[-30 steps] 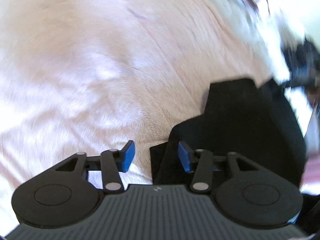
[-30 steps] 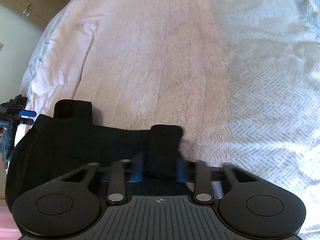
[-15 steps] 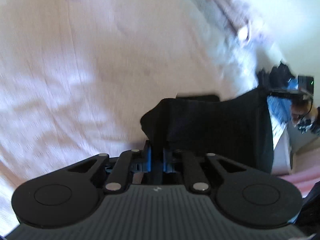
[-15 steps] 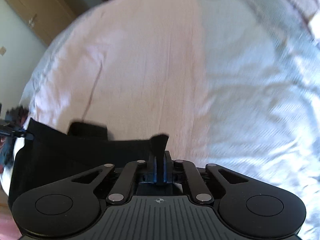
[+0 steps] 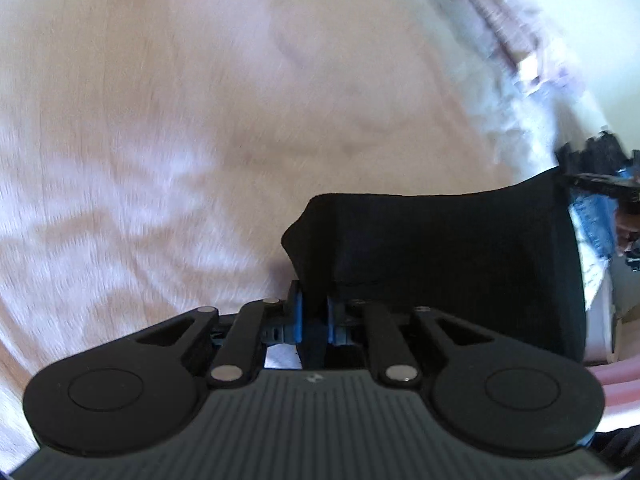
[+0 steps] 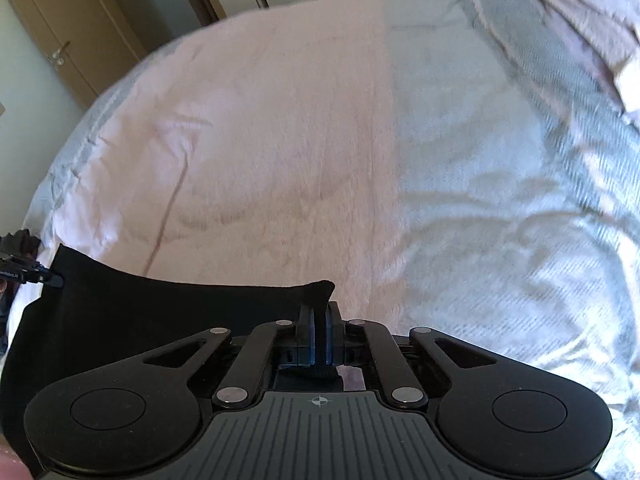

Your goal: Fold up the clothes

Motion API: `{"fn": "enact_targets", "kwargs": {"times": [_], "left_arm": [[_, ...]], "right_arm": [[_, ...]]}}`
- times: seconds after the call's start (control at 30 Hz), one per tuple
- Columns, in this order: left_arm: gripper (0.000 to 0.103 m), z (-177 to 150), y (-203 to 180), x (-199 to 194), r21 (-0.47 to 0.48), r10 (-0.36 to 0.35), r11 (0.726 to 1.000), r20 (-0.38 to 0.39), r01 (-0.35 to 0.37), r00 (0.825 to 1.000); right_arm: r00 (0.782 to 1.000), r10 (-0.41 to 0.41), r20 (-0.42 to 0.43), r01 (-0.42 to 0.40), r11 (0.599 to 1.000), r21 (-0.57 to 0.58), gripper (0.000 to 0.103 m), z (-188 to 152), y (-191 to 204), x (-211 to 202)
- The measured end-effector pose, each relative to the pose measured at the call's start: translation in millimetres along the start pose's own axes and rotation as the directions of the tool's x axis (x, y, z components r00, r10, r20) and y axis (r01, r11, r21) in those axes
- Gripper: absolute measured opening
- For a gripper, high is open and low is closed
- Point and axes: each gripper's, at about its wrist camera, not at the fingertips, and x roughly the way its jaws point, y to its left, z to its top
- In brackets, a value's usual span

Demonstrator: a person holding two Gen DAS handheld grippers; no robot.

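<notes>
Much of the black garment (image 5: 440, 248) escapes us: its lower part drops behind each gripper body, so we cannot tell what kind of clothing it is. In the left wrist view the bedspread (image 5: 160, 140) is smeared by motion blur, and the far right edge is a jumble where we make out only a scrap of blue denim (image 5: 592, 220) and the dark tip of the other tool. In the right wrist view the pillows (image 6: 592, 20) at the far right are cut off by the frame.

We count one garment, two grippers, one bed cover and one wooden door (image 6: 60, 40) at the far left.

The left gripper (image 5: 314, 312) has its blue pads (image 5: 296, 314) pressed together on a corner of the black cloth. The right gripper (image 6: 318, 340) likewise pinches the opposite corner between its blue pads (image 6: 330, 336). The cloth hangs stretched between the two, lifted above the near part of the bed, its top edge sagging in a shallow curve.

The fabric is matte, dark and faintly ribbed. The cover is a soft quilted textile, pale pink on the left, with a grey-white band (image 6: 500, 180) on the right carrying a fine chevron weave. The gripper bodies are black plastic with ridged tops and round pivot discs.
</notes>
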Motion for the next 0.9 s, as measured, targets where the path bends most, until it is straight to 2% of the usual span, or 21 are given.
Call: {"fn": "enact_targets", "kwargs": {"times": [0.07,0.13,0.2,0.27,0.33,0.37,0.43,0.57,0.63,0.7,0.8,0.9], "left_arm": [[0.019,-3,4,17,-0.029,0.026,0.999,-0.036,-0.027,0.999],[0.022,-3,3,15,-0.036,0.042,0.998,-0.024,-0.043,0.999],[0.033,-2,3,8,-0.040,0.059,0.997,-0.007,-0.059,0.998],[0.035,-3,5,-5,-0.046,0.080,0.996,0.012,-0.079,0.997],[0.038,-6,9,-21,-0.058,0.105,0.993,0.027,-0.104,0.994],[0.031,-8,10,-31,-0.058,0.132,0.990,0.037,-0.129,0.991],[0.030,-12,8,-47,-0.037,0.162,0.986,0.055,-0.160,0.985],[0.033,-46,-2,-82,-0.014,0.085,0.996,0.056,-0.084,0.995],[0.038,-68,-10,-96,-0.003,0.034,0.999,0.041,-0.034,0.999],[0.047,-96,-21,-104,0.003,-0.033,0.999,-0.007,0.033,0.999],[0.056,-141,-39,-103,-0.005,-0.137,0.990,-0.091,0.137,0.986],[0.053,-176,-53,-91,-0.046,-0.210,0.978,-0.109,0.206,0.972]], "right_arm": [[1.000,-0.002,-0.031,0.003,1.000,0.024,0.003,-6,-6,17],[0.998,0.002,-0.061,0.002,0.998,0.066,0.004,-11,-13,32],[0.997,-0.044,-0.056,0.048,0.996,0.069,0.013,-12,-14,31],[0.990,-0.137,-0.044,0.139,0.990,0.037,0.042,-12,-10,20],[0.987,-0.158,-0.014,0.158,0.987,0.031,0.048,-16,-4,-1],[0.988,-0.156,0.002,0.156,0.987,0.032,0.048,-18,-1,-12],[0.989,-0.148,0.023,0.147,0.988,0.039,0.048,-27,13,-34],[0.997,-0.076,0.020,0.074,0.993,0.093,0.049,-61,53,-65],[0.998,-0.059,0.007,0.058,0.992,0.115,0.049,-84,76,-74],[0.999,-0.049,0.000,0.048,0.985,0.168,0.049,-109,93,-80],[0.999,-0.020,-0.027,0.027,0.960,0.278,0.050,-147,111,-84],[0.999,0.006,-0.043,0.010,0.926,0.377,0.050,-177,121,-85]]}}
